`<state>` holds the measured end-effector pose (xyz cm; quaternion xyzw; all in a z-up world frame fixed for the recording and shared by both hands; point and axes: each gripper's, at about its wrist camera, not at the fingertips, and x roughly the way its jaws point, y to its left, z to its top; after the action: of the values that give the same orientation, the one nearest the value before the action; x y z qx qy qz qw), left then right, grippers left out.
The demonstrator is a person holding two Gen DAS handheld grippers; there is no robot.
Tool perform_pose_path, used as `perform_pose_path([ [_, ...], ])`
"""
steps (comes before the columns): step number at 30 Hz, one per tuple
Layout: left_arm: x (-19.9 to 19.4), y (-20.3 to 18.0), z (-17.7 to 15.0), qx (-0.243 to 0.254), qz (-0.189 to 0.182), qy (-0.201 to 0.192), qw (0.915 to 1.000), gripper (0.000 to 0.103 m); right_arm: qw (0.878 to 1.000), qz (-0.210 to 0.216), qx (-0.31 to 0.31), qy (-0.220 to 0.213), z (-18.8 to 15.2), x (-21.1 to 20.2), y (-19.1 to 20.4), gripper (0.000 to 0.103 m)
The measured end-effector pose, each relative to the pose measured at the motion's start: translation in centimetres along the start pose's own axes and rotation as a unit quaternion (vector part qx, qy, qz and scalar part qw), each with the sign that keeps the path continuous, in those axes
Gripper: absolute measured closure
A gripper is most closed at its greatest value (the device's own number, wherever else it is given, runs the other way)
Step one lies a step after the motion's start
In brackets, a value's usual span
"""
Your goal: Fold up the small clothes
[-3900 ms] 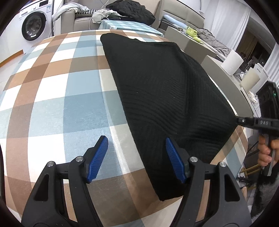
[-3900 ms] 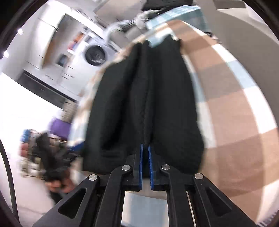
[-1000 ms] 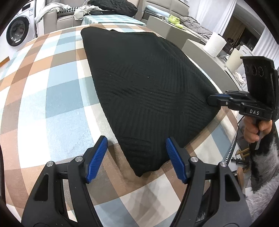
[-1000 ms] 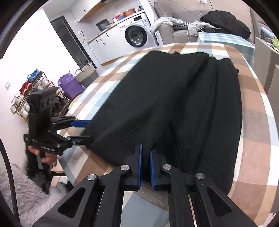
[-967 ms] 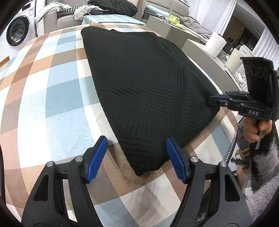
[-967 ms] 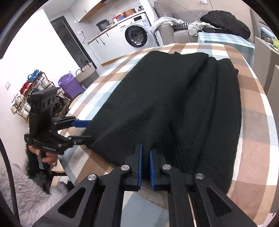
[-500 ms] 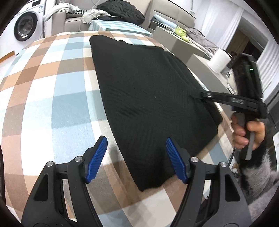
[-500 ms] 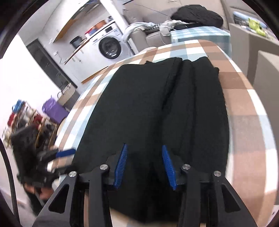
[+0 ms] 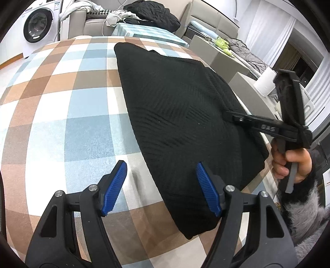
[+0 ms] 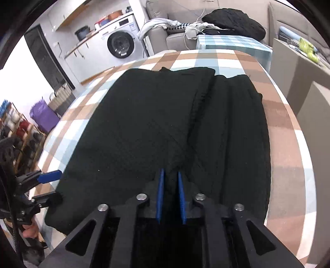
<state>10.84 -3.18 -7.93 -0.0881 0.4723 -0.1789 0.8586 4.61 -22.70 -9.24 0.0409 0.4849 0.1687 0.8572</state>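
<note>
A black knitted garment (image 9: 181,103) lies flat on the checkered tablecloth (image 9: 61,103), folded lengthwise with a doubled strip along its right side (image 10: 233,127). My left gripper (image 9: 160,165) is open at the garment's near left corner, one pad over the cloth edge and the other over the table. The right wrist view shows the left gripper (image 10: 58,185) low on the left. My right gripper (image 10: 170,175) is closing on a raised fold of the garment near its middle, which sits pinched between the blue pads. In the left wrist view the right gripper (image 9: 228,115) rests on the garment.
The table's edge runs close on the right, with grey cabinets (image 9: 212,53) and a paper roll (image 9: 266,82) beyond it. A sofa with piled clothes (image 9: 152,12) and a washing machine (image 10: 119,44) stand at the back. A shelf and a purple bag (image 10: 43,117) are on the left.
My right gripper let go at the garment's near edge, opened, moved inward over the cloth and narrowed around a fold. The left gripper stayed open and drifted slightly.
</note>
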Motion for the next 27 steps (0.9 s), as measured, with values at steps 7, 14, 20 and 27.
perform_pose_path([
  [7,0.0,-0.8,-0.2,0.013,-0.01,0.005,0.9999,0.035,0.992,0.118,0.033,0.008,-4.7,-4.1,-1.8,0.073],
  [14,0.4,-2.7,-1.7,0.074,-0.016,0.033,0.9966,0.035,0.992,0.12,-0.031,0.002,-7.1,-5.2,0.8,0.095],
  [20,-0.3,-2.4,-2.2,0.088,0.01,0.034,0.9954,0.035,0.994,0.1,-0.046,-0.008,-6.8,-5.9,1.6,0.097],
  [27,-0.3,-3.8,-1.4,0.088,-0.014,0.015,0.9959,0.034,0.993,0.113,-0.041,0.008,-7.4,-5.4,1.5,0.081],
])
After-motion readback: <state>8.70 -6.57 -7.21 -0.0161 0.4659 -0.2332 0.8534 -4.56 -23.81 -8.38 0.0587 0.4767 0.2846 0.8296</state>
